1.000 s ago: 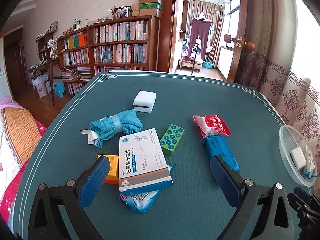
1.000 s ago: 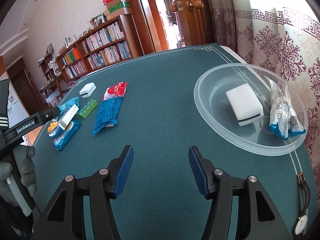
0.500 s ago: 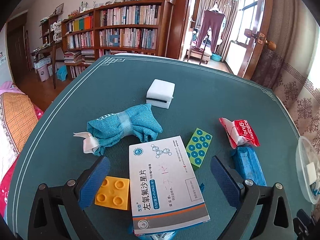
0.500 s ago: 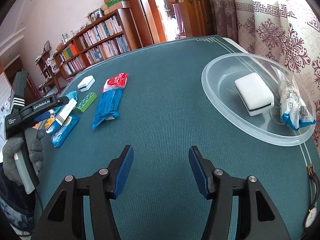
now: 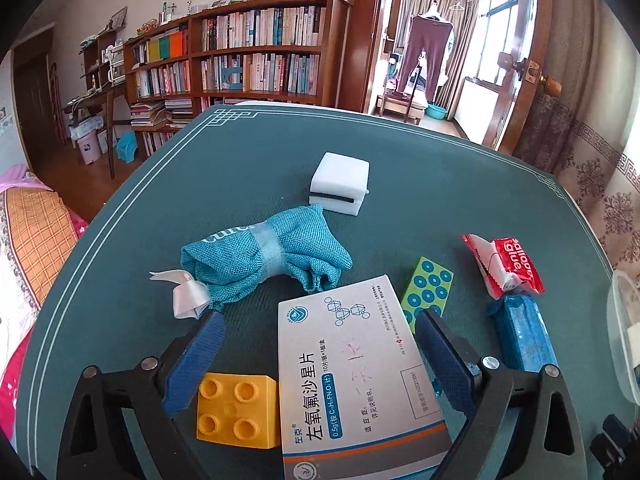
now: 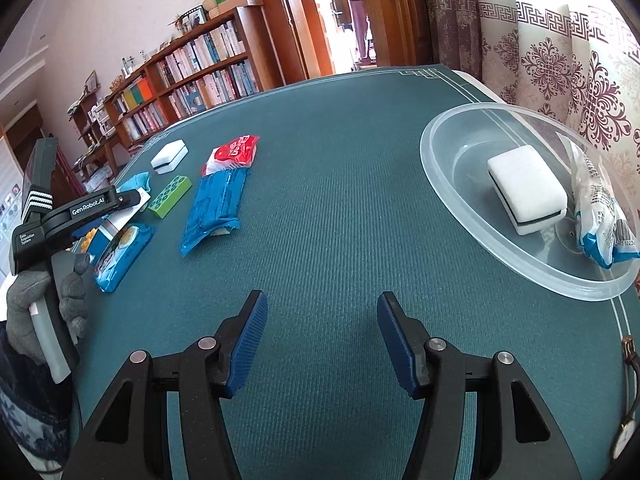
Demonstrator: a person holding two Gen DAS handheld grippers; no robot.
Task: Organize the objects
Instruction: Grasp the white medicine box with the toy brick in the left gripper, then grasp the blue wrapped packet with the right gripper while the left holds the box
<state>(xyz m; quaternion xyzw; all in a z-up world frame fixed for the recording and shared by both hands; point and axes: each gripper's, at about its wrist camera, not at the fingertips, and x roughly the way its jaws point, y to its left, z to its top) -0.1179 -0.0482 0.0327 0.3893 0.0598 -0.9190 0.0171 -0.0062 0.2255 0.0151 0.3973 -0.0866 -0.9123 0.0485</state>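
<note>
Where medicine box (image 5: pixel 360 376) overhangs, blue packet (image 6: pixel 120 256) hidden | left tool (image 5: pixel 318 354) agape | right tool (image 6: pixel 318 344) agape

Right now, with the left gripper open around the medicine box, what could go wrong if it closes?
1. The left gripper also straddles the yellow brick, which touches the medicine box; closing may pinch or push both.
2. The box lies tilted on a blue packet, so it might slide or pivot instead of seating between the fingers.
</note>
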